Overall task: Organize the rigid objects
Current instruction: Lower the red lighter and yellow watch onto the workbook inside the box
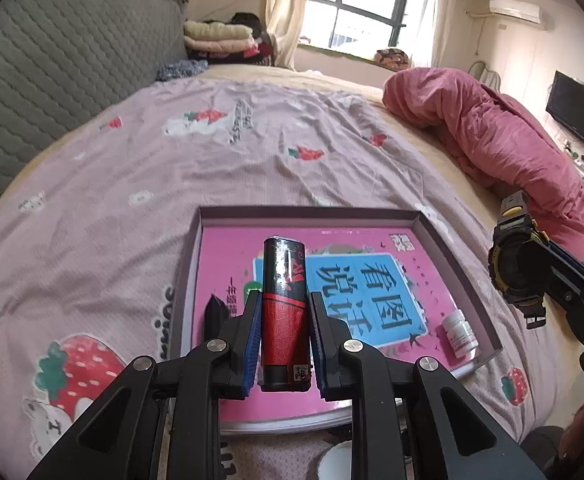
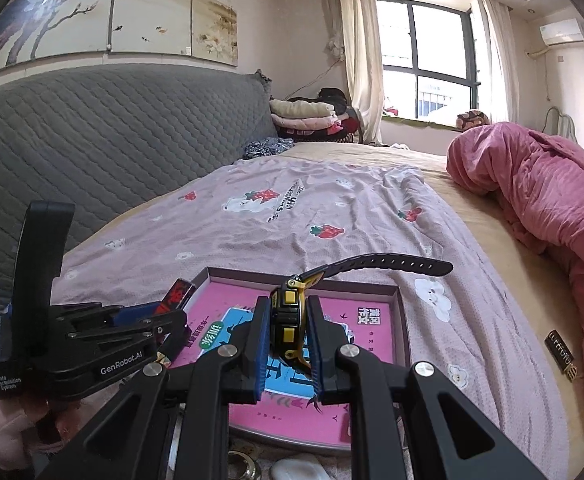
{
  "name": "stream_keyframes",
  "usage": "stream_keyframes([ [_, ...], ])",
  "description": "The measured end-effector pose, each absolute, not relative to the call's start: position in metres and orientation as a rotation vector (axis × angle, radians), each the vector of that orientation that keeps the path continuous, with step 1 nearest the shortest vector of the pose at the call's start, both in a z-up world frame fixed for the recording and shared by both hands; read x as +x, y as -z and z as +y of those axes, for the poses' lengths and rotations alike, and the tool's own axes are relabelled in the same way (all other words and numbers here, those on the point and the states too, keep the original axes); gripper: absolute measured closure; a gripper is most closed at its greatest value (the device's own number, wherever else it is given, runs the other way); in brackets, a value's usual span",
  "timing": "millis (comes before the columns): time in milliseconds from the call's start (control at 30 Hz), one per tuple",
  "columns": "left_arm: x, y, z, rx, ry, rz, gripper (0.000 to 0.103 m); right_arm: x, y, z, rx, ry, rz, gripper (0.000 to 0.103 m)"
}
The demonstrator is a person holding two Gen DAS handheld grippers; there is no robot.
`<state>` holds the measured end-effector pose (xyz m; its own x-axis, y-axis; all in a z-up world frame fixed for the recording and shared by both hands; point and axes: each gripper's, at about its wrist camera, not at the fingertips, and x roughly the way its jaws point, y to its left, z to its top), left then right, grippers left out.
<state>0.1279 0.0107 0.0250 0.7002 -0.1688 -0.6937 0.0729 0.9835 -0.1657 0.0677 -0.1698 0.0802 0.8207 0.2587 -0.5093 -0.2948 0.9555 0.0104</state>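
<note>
My left gripper [image 1: 284,300] is shut on a red and black lighter [image 1: 283,280], held upright over a shallow grey box [image 1: 424,220] lined with a pink book cover. A small white bottle [image 1: 458,336] lies in the box's right corner, and a dark object [image 1: 215,312] sits at its left side. My right gripper [image 2: 287,304] is shut on a black and yellow watch [image 2: 289,328], whose strap [image 2: 392,265] sticks out to the upper right. The watch [image 1: 512,266] hangs just off the box's right edge. The left gripper [image 2: 171,314] with the lighter [image 2: 177,294] is over the box's left rim [image 2: 402,308].
The box lies on a lilac strawberry-print sheet [image 1: 211,168]. A rolled pink quilt [image 1: 492,128] lies along the right, a grey quilted headboard [image 2: 111,140] on the left. A small dark object [image 2: 562,354] rests on the bed at right. A white item [image 2: 296,470] and a metal ring [image 2: 243,468] lie below the box.
</note>
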Motion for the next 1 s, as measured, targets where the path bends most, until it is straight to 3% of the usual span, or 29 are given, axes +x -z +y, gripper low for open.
stream_keyframes([
  [1000, 0.140, 0.015, -0.006, -0.117, 0.179, 0.867, 0.080, 0.090, -0.039, -0.153, -0.097, -0.330, 0.622, 0.086],
])
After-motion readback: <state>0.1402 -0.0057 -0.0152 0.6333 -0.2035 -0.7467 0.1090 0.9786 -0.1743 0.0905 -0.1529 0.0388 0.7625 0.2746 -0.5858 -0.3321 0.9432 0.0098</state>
